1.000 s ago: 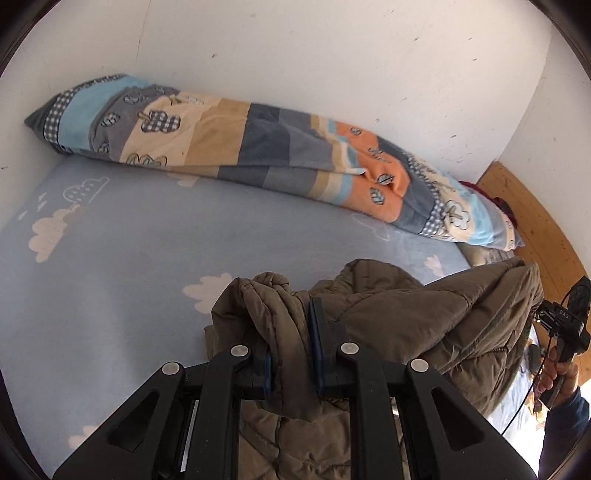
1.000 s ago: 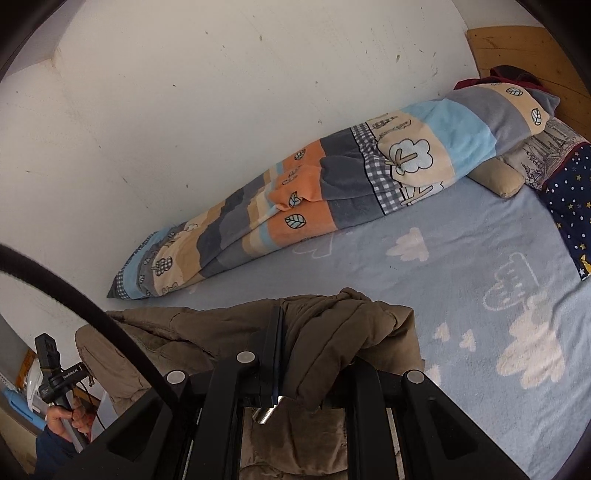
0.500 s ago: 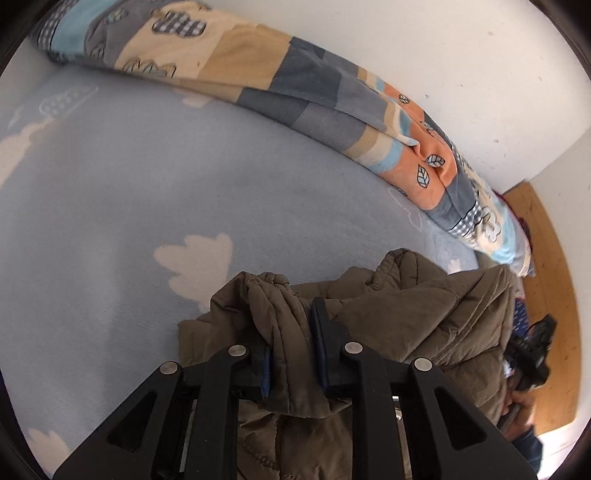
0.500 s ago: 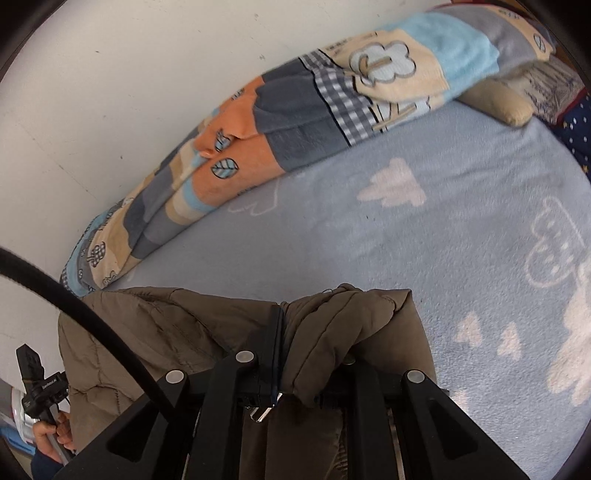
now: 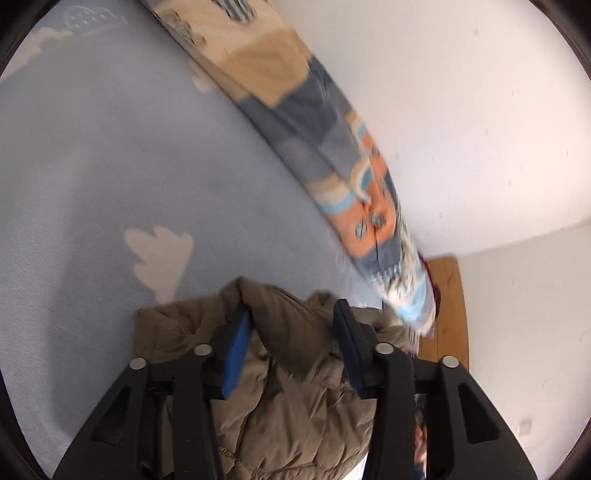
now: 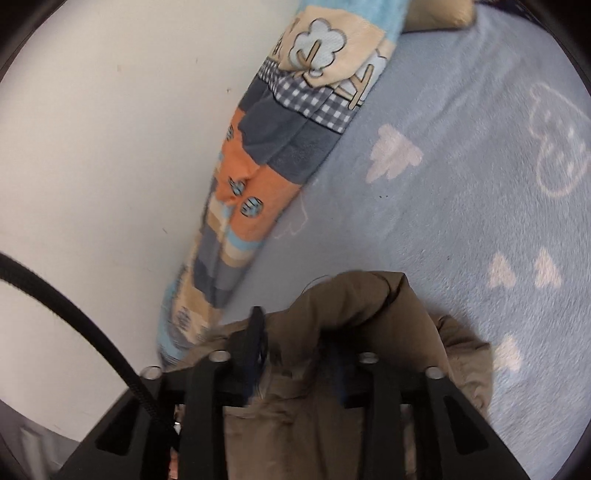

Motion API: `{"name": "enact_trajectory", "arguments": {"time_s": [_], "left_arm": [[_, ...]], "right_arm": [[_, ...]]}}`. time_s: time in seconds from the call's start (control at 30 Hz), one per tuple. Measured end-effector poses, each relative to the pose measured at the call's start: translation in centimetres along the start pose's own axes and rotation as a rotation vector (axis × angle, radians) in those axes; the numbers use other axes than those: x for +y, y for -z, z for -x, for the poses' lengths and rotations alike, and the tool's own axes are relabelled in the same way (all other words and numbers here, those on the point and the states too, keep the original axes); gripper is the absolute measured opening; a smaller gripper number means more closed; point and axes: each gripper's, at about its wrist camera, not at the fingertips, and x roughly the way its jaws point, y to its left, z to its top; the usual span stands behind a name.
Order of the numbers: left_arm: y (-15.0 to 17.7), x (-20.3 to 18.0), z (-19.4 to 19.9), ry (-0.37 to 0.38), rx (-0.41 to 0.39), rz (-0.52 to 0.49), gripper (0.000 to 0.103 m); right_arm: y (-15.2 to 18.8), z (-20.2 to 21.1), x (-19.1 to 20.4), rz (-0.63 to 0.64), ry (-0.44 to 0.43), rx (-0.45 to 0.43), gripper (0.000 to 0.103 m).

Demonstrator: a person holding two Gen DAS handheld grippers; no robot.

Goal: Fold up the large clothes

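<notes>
- Your left gripper (image 5: 291,332) has its jaws wide apart. A fold of the one brown puffy coat (image 5: 295,398) bulges up between the two fingers. The blue pad on the left finger (image 5: 236,354) shows bare, and the coat lies just beside it. I cannot tell if the right finger presses the cloth.
- Your right gripper (image 6: 295,347) is open too, with its two fingers set apart. A hump of the same brown puffy coat (image 6: 354,310) rises up between them and hides the tip of the right finger. The left finger (image 6: 255,343) sticks up at the coat's left edge.
- The coat is near you in both views. It lies bunched on the blue bed sheet (image 5: 92,166), right under both grippers.
- You can see one rolled blanket (image 5: 332,155) with orange, grey, tan and blue patches. It runs along the far side of the bed, against the white wall (image 5: 461,110).
- In the right view the sheet (image 6: 461,184) shows white cloud and tree shapes.
- One tan pillow (image 6: 439,14) peeks out at the far end of the blanket (image 6: 280,136).
- A black cable (image 6: 66,306) crosses the left side of the right view.
- A wooden board (image 5: 443,295) stands in the far corner.
</notes>
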Motion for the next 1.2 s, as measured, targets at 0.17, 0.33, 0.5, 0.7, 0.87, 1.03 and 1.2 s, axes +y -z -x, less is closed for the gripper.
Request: {"name": "enact_trajectory", "arguments": {"time_s": [0.17,0.33,0.5,0.7,0.87,1.03,1.2], "left_arm": [[-0.4,-0.2,4.3,-0.003,-0.127,-0.004,0.057],[2.8,-3.7,6.1,-0.053,-0.138,-0.198,0.057],[11.1,-7.5,6.7,-0.051,-0.139,-0.410,0.064],[18.7,-12.7,2.6,-0.143,-0.084,-0.664,0.068],[20.9,-16.9,-4.4,-0.208,0.004,-0.784,0.067],[20.2,-18.0,-12.9,-0.393,0.123,-0.872,0.041],[16.7,-15.8,-18.7,-0.516,0.253,-0.777,0.041]], "right_arm": [[-1.2,4.9,0.8,-0.038,-0.071,-0.132,0.073],[1.0,7.7,4.7,0.163,0.003,-0.120,0.070],[7.2,10.3,7.6,0.350,0.008,-0.102,0.060],[14.8,10.0,9.6,0.502,0.122,-0.063,0.026],[19.6,8.5,10.2,0.562,0.248,-0.101,0.017],[21.8,3.2,9.8,0.710,0.324,-0.058,0.014],[20.3,-1.2,6.7,0.642,0.366,0.030,0.012]]}}
